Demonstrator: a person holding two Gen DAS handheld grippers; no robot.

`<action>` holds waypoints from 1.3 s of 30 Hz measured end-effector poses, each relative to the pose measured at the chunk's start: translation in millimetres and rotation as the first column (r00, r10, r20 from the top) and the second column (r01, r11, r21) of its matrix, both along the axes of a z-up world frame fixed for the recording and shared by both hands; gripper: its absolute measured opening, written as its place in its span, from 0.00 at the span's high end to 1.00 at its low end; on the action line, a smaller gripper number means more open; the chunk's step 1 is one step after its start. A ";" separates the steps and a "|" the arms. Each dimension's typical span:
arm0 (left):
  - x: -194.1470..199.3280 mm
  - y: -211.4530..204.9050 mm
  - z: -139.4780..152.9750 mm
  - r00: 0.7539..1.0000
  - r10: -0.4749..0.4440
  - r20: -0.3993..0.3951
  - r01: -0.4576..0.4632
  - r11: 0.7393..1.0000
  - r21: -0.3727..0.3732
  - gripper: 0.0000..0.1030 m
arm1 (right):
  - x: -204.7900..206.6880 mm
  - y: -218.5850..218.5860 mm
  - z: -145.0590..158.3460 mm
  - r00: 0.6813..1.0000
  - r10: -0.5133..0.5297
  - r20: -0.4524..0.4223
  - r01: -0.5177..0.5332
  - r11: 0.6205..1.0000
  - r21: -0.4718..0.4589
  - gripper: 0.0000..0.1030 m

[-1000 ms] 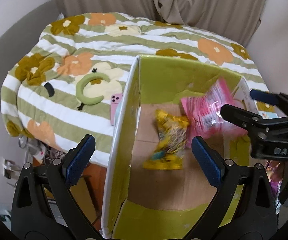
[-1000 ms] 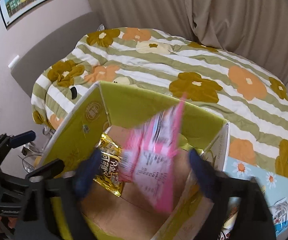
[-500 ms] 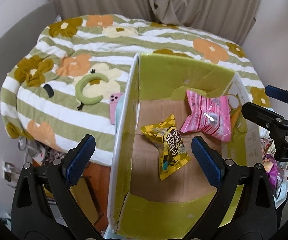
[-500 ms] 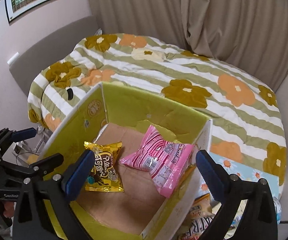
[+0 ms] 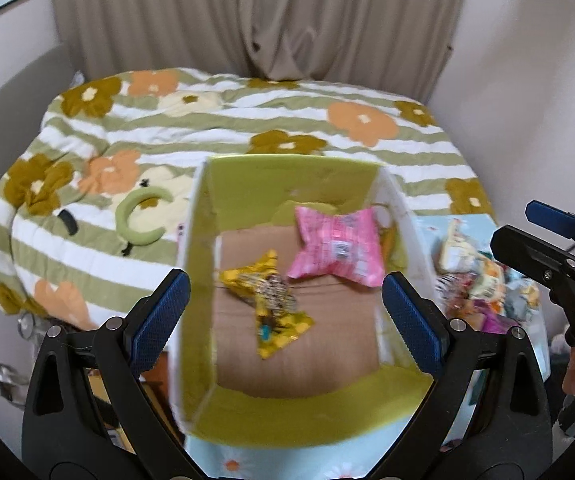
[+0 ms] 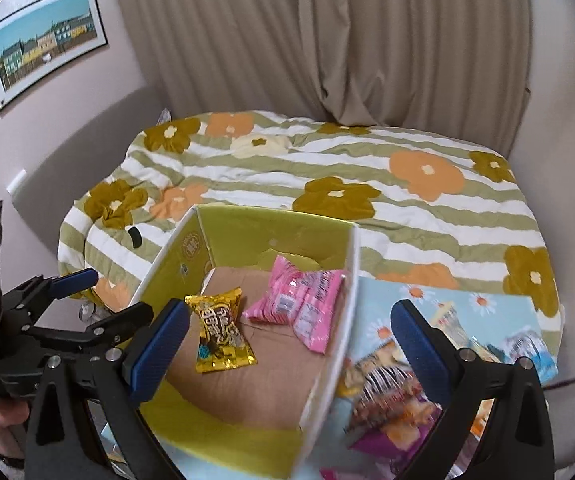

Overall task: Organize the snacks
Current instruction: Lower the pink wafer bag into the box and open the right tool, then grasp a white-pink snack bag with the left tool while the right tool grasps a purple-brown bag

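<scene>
In the box [image 5: 203,280] below both wide-open, empty fingers [image 5: 159,316], pink packet [image 5: 337,246] beside yellow packet [image 5: 271,300].

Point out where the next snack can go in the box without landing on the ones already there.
Bare cardboard floor of the box lies along its near wall, in front of the yellow packet and the pink packet. The far half is crowded by both packets. Outside, the snack pile crowds the mat.

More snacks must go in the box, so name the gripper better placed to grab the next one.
Probably right: the open right gripper sits nearest the loose snack packets beside the green cardboard box; the left gripper faces the box.
</scene>
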State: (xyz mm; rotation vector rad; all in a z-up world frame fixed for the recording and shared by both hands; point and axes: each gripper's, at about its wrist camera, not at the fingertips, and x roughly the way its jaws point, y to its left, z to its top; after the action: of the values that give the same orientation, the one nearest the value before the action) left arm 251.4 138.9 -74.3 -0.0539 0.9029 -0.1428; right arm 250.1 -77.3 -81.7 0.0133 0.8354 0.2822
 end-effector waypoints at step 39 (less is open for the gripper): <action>-133.0 -270.6 -156.5 0.924 -0.346 -0.162 0.371 0.914 0.163 0.06 | -122.5 -225.0 -136.8 0.991 0.033 -0.128 -0.046 0.994 -0.095 0.02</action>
State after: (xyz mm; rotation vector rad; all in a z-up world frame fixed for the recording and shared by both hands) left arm 118.3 -131.7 -230.9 0.2880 1.0480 -0.3990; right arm 127.6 -302.3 -218.5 -0.0783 0.9752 0.2795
